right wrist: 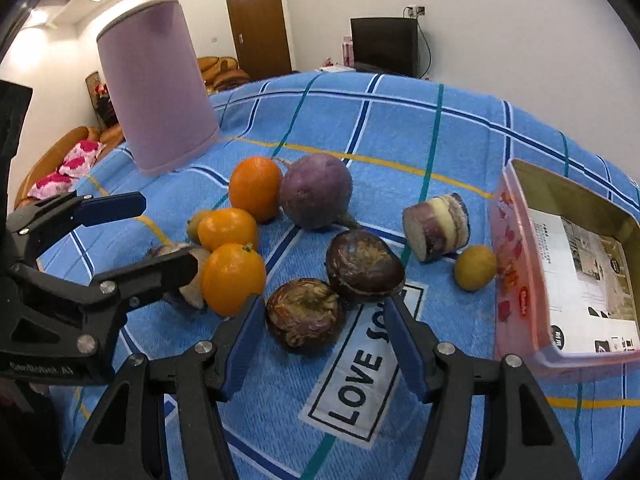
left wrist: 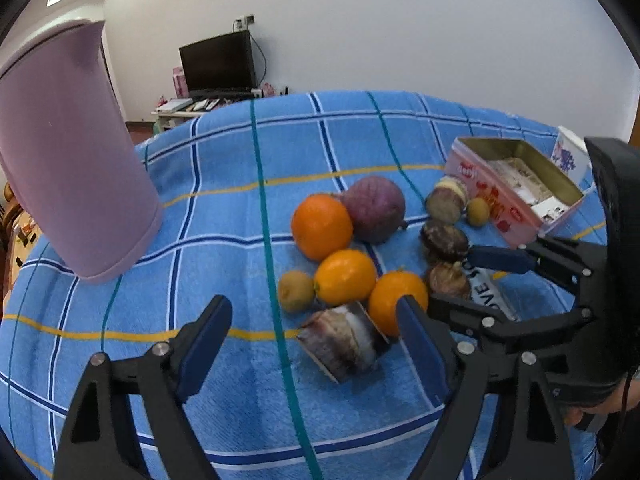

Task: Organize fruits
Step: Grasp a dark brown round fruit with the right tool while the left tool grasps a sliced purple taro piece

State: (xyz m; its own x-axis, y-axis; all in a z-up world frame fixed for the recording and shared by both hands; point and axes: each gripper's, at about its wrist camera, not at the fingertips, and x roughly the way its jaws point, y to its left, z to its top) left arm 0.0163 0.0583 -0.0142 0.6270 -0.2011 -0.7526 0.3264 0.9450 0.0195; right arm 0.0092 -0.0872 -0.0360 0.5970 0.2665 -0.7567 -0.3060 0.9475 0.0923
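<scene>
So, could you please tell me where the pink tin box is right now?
The pink tin box sits open at the right edge of the right wrist view, on the blue checked cloth, with a small yellow-green fruit just left of it.

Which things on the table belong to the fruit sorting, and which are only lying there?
For the job:
- three oranges
- two dark passion fruits
- small yellow-green fruits
- pink bin, perhaps the container
- pink tin box, perhaps the container

Just lying about:
- purple root
- two cut purple chunks
- blue checked cloth
</scene>
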